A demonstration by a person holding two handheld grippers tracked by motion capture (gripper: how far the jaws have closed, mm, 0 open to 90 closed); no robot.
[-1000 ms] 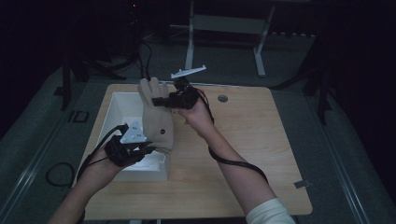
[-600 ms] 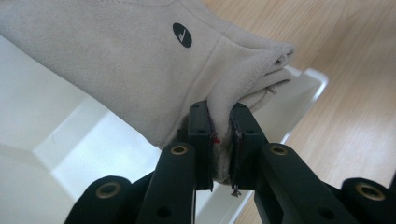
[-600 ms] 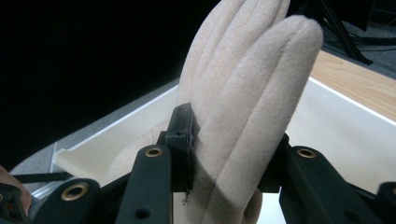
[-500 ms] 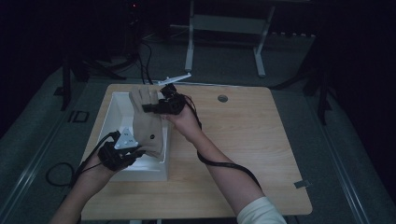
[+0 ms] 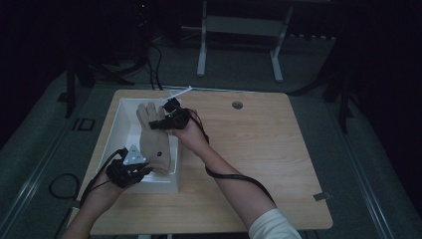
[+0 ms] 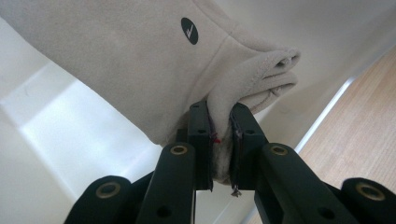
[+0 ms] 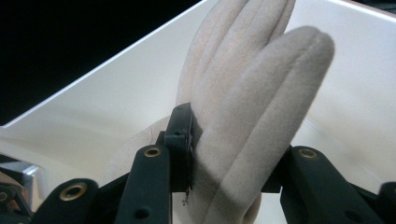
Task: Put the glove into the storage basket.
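Over the white bin [image 5: 115,130] at the left of the wooden table [image 5: 278,164], you hold a beige glove [image 5: 154,142] stretched between both tools: your left gripper [image 5: 130,168] has its jaws clamped on the folded cuff [image 6: 254,84], and your right gripper [image 5: 166,119] has its jaws pinched on the glove fingers [image 7: 247,93]. To place the glove well, lower both ends together and keep them level, so the fabric settles flat inside the bin rather than draping over the near rim. Judge the drop from the high view; the cuff end sits close to the bin's front wall, so it may need carrying further in before you let go. Release one end first only if the other end already rests on the bin floor. Expect the glove to behave as soft, limp fleece: it has a matte, slightly fuzzy nap, rounded padded fingers with stitched seams, and a doubled hem at the cuff. A small round dark logo patch [image 6: 189,31] marks the wrist area. Treat the bin as rigid, smooth plastic with sloping walls, against which the fabric should slide easily
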